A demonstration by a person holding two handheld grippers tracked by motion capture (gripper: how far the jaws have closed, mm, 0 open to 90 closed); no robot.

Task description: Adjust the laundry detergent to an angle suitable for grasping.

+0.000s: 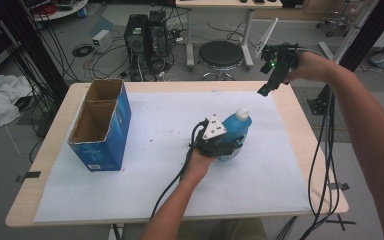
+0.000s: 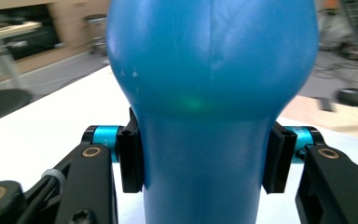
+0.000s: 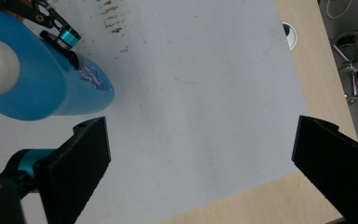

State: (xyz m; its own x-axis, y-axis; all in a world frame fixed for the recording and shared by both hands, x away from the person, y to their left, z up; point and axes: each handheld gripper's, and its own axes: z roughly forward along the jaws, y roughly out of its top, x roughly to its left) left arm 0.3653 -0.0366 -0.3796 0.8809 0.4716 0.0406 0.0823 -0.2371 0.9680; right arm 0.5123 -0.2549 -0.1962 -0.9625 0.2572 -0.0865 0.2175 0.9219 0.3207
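A blue bottle [image 1: 236, 131] with a white cap sits tilted over the middle of the table, cap toward the far right. My left gripper [image 1: 225, 145] is shut on it. In the left gripper view the two black pads [image 2: 131, 156] press on either side of the blue bottle's [image 2: 205, 84] narrow waist. My right gripper [image 1: 266, 89] hangs above the table's far right corner, apart from the bottle. In the right gripper view its jaws [image 3: 200, 154] stand wide open with nothing between them, and the blue bottle [image 3: 46, 88] lies at the upper left.
An open blue cardboard box [image 1: 100, 125] stands on the left of the table. A white sheet [image 1: 145, 175] covers most of the wooden tabletop. Beyond the far edge are a round stool [image 1: 221, 54], computer towers [image 1: 145, 32] and floor cables.
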